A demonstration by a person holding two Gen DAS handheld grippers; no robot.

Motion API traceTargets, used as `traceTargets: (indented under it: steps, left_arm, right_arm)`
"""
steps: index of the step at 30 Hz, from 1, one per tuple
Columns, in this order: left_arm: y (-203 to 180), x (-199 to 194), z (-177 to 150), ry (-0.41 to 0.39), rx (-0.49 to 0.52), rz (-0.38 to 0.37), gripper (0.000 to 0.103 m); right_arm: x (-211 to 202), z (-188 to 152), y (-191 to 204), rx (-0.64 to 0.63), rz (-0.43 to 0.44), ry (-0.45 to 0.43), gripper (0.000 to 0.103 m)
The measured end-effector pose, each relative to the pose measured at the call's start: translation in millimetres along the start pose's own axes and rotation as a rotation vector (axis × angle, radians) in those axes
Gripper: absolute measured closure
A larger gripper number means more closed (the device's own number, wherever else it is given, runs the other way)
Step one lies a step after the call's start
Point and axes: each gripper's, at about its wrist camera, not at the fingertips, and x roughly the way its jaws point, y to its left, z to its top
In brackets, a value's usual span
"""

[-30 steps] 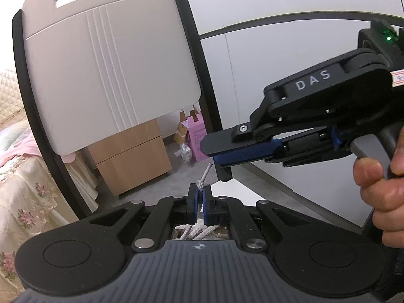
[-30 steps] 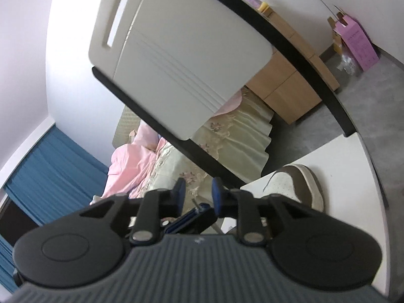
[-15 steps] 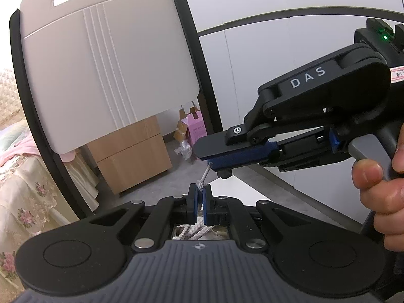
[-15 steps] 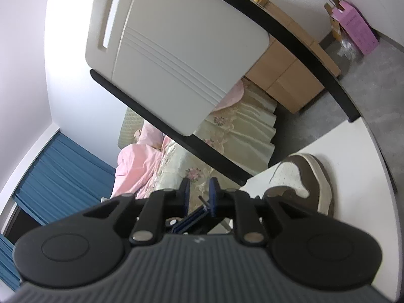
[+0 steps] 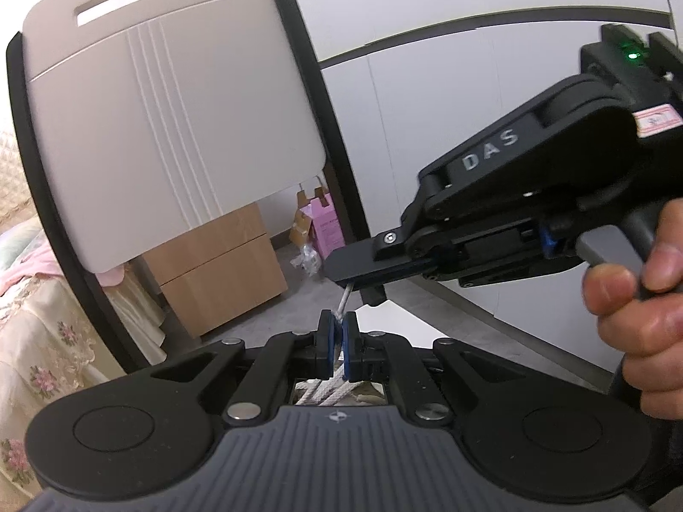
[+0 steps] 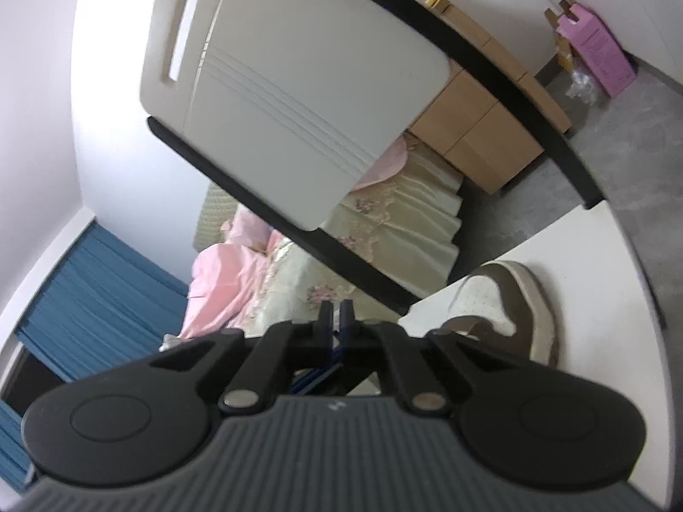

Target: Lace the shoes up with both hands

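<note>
My left gripper (image 5: 339,320) is shut on a white shoelace (image 5: 344,304), whose stiff tip sticks up out of the blue pads. More white lace (image 5: 324,390) lies crossed below the fingers. My right gripper (image 5: 348,283) reaches in from the right, held by a hand (image 5: 631,298). Its jaws are closing onto the lace tip just above the left pads. In the right wrist view the right gripper (image 6: 336,310) shows its jaws almost together. A brown and white shoe (image 6: 512,298) lies on the white table (image 6: 597,290) to the right.
A pale chair back (image 5: 170,128) on a black frame stands close ahead. Behind it are a wooden cabinet (image 5: 222,273), a pink box (image 5: 326,230) on the grey floor and a bed (image 5: 42,320) with floral covers at the left.
The right gripper's jaws, apart before, have come together on the lace tip. It has edged left and down toward the left gripper, which still grips the lace.
</note>
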Motion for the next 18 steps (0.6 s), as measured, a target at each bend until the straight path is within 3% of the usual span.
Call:
traceTargets:
  steps: [2,3,4,5,6,11,13,18]
  left_arm:
    - [-4.1,0.3,-0.7,-0.010,0.025,0.019,0.092]
    - [-6.1,0.2,-0.9,-0.015,0.039,0.023,0.076]
    - [-8.2,0.2,-1.0,-0.019,0.054,0.027,0.050]
    - [-10.1,-1.0,-1.5,-0.033,0.067,0.032,0.039]
    - [-12.7,-3.4,-2.2,-0.056,0.084,0.037,0.034]
    - [-23.9,-3.5,-5.1,-0.080,0.179,0.030,0.037]
    - [-26.6,-0.6,-6.2,-0.071,0.204,0.036,0.050]
    - [-26.5,7.1,-9.0,-0.070,0.252,0.072,0.066]
  right_arm:
    - [-0.4,0.5,-3.2,0.024,0.000,-0.002,0.100]
    - [-1.3,1.0,-4.0,0.030,0.005,-0.008,0.100]
    - [-2.6,1.5,-4.1,0.031,0.007,-0.016,0.100]
    - [-3.6,2.1,-4.2,0.034,0.010,-0.020,0.100]
    - [-4.1,3.1,-5.1,0.041,0.018,-0.023,0.100]
    - [-4.9,6.4,-8.2,0.063,0.025,-0.021,0.100]
    - [-4.0,6.5,-9.5,0.071,0.024,-0.011,0.100]
    - [-4.4,7.0,-11.1,0.084,0.033,0.005,0.100]
